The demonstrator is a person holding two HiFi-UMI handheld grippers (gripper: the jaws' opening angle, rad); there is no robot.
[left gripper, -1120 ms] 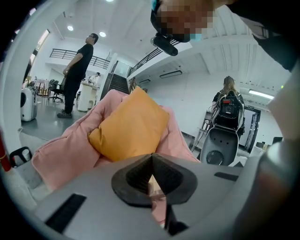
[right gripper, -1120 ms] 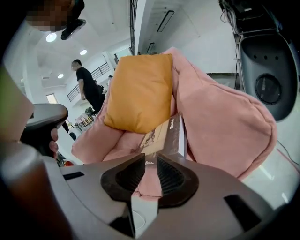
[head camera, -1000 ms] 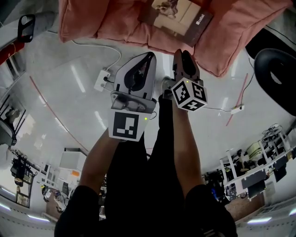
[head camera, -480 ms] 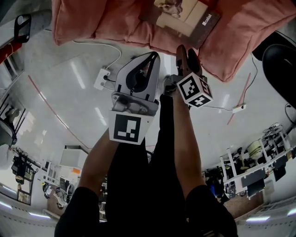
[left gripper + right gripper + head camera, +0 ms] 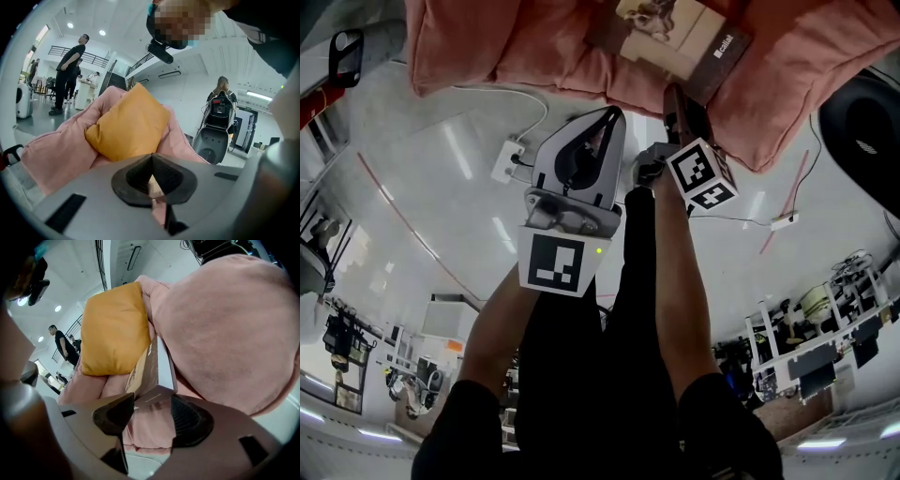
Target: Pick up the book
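In the head view, the brown-and-cream rectangular book (image 5: 675, 33) lies on a big pink fabric cushion (image 5: 506, 42). The right gripper (image 5: 680, 98) noses at its near edge, and the left gripper (image 5: 605, 122) hangs just beside.

In the left gripper view, its jaws meet on nothing, facing a mustard-yellow pillow (image 5: 129, 122).

In the right gripper view, the jaws have just been opening and stand wide apart. The book's corner sits between them, unpinched.
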